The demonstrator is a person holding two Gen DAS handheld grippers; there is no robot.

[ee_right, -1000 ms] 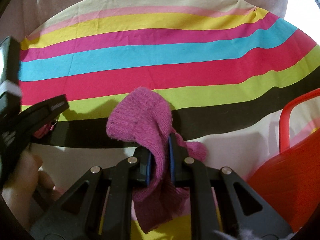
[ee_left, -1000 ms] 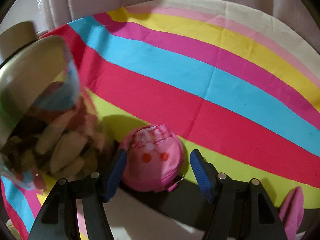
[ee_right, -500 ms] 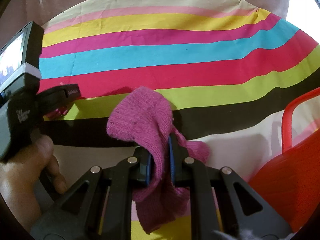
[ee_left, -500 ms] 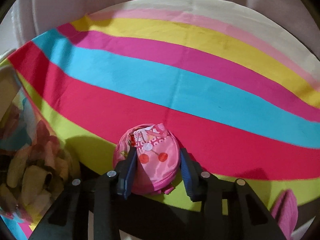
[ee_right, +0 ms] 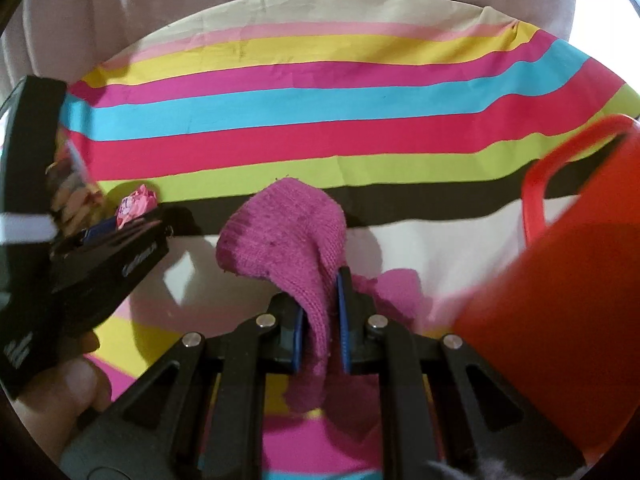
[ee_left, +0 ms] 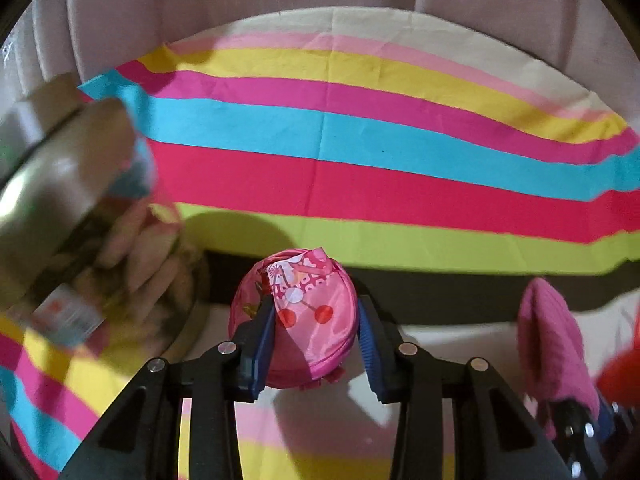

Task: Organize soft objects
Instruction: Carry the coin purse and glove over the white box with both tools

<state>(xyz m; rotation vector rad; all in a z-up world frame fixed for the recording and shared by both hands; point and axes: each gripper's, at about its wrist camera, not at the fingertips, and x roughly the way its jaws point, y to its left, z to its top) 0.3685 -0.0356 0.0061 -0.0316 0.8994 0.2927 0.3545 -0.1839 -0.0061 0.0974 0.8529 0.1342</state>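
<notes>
Clamped now: left claw [ee_left: 316,334], spread wide around the round pink satin pouch with a cherry print [ee_left: 298,316] a second ago, grips it by both flanks above the striped multicoloured cloth [ee_left: 360,184]. Appears lifted off the cloth, with the clear jar of pale snacks [ee_left: 76,236] swung close on the left. Right claw [ee_right: 320,330] unchanged, clenched on the magenta knitted sock [ee_right: 288,240], red plastic basket [ee_right: 560,320] just beside. Probably both soft items ready for dropping off.

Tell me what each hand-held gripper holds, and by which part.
Left hand-held gripper: round pink fabric pouch, clamped across its sides. Right hand-held gripper: magenta knitted sock, pinched mid-length.
</notes>
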